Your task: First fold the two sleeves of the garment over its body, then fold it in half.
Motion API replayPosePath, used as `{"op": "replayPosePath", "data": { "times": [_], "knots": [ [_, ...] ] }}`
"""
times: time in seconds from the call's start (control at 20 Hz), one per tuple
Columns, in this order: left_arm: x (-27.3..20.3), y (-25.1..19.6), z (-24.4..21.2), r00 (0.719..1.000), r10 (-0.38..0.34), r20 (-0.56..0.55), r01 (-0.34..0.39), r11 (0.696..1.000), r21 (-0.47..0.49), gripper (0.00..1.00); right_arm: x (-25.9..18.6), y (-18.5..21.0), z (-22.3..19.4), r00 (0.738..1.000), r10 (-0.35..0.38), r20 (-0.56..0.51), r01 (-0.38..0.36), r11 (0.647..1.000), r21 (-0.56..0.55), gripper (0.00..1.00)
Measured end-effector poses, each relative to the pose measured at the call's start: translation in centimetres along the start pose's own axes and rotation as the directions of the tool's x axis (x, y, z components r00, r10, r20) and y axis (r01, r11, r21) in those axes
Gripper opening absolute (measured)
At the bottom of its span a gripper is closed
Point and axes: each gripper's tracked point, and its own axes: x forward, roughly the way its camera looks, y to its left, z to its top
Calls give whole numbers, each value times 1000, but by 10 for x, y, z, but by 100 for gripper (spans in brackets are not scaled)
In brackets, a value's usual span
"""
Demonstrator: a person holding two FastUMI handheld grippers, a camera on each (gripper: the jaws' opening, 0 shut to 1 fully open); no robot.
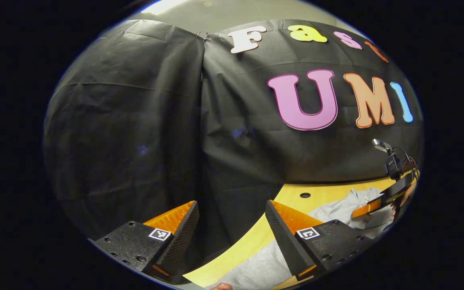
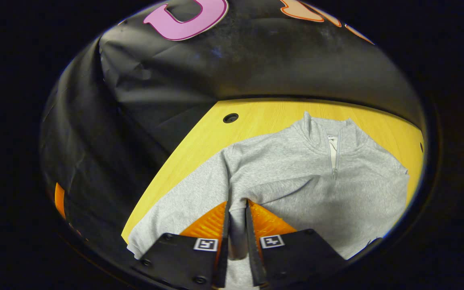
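The grey zip-neck sweatshirt [image 2: 296, 177] lies flat on the yellow wooden table [image 2: 256, 121], collar toward the far wall. Its left sleeve [image 2: 175, 205] runs down toward the near-left table edge. My right gripper [image 2: 237, 209] hovers over the body near that sleeve's armpit, shut on a narrow fold of grey fabric between its fingers. In the left gripper view, my left gripper [image 1: 232, 203] stands open with nothing in it, over the table's left edge, with the sweatshirt [image 1: 256, 266] below and to its right. The right gripper [image 1: 379, 204] shows far off at the right, over the garment.
Black cloth walls close the booth behind and to the left of the table. There is a round hole in the tabletop [image 2: 230, 118] near the far-left corner. A small camera on a stand [image 1: 389, 159] rises at the far right.
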Motion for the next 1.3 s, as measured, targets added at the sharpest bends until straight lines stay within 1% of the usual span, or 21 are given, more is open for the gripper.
{"op": "replayPosePath", "data": {
  "times": [0.05, 0.15, 0.2, 0.25, 0.3, 0.4, 0.45, 0.5, 0.6, 0.7, 0.85, 0.95, 1.0, 1.1, 1.2, 1.25, 1.3],
  "knots": [
    [-1, -1, -5, 1000, -7, -13, 7, 1000, -5, 97, -4, 5, 7, 1000, 13, 18, -13, 1000, 7, 40],
    [1, -2, -21, 998, -26, -56, 25, 999, -20, 97, -12, 2, 20, 997, 7, 78, -5, 1000, -21, 96],
    [2, -3, -31, 996, -39, -80, 36, 999, -38, 97, -22, -2, 26, 994, 3, 107, 2, 999, -46, 91],
    [3, -9, -43, 991, -61, -116, 55, 997, -61, 97, -28, -5, 32, 991, 1, 132, 9, 998, -69, 96],
    [2, -13, -57, 984, -78, -161, 66, 995, -80, 100, -36, -9, 35, 988, -2, 153, 16, 996, -86, 96],
    [0, -18, -85, 964, -108, -243, 83, 990, -111, 100, -53, -17, 39, 983, -6, 181, 26, 994, -107, 96],
    [-3, -18, -100, 952, -118, -283, 88, 989, -118, 98, -59, -21, 39, 982, -11, 188, 33, 993, -116, 96],
    [-6, -18, -115, 937, -125, -325, 87, 988, -128, 98, -65, -25, 36, 982, -14, 190, 38, 992, -123, 96],
    [-16, -16, -147, 898, -143, -416, 86, 984, -154, 98, -75, -34, 28, 984, -17, 178, 41, 991, -130, 96],
    [-27, -12, -174, 863, -143, -485, 70, 984, -167, 98, -86, -49, 20, 985, -38, 170, 60, 990, -129, 96],
    [-44, 2, -214, 811, -99, -577, 9, 988, -157, 99, -101, -69, 14, 982, -67, 176, 90, 988, -127, 96],
    [-53, 3, -235, 780, -93, -619, -10, 987, -161, 99, -112, -84, 14, 978, -89, 190, 115, 985, -130, 96],
    [-57, 3, -243, 770, -87, -632, -12, 989, -150, 97, -118, -91, 11, 976, -100, 193, 127, 983, -131, 96],
    [-64, -1, -258, 752, -74, -655, 1, 994, -111, 97, -127, -104, 7, 974, -118, 192, 143, 982, -120, 96],
    [-55, -1, -250, 783, -72, -618, 16, 995, -96, 98, -135, -116, 3, 972, -136, 192, 159, 981, -108, 96],
    [-62, -4, -251, 766, -89, -637, 33, 995, -98, 90, -139, -122, 3, 971, -144, 193, 166, 981, -103, 96],
    [-59, -6, -247, 782, -96, -616, 40, 994, -104, 91, -144, -127, 0, 970, -150, 192, 171, 980, -97, 96]
  ]
}}
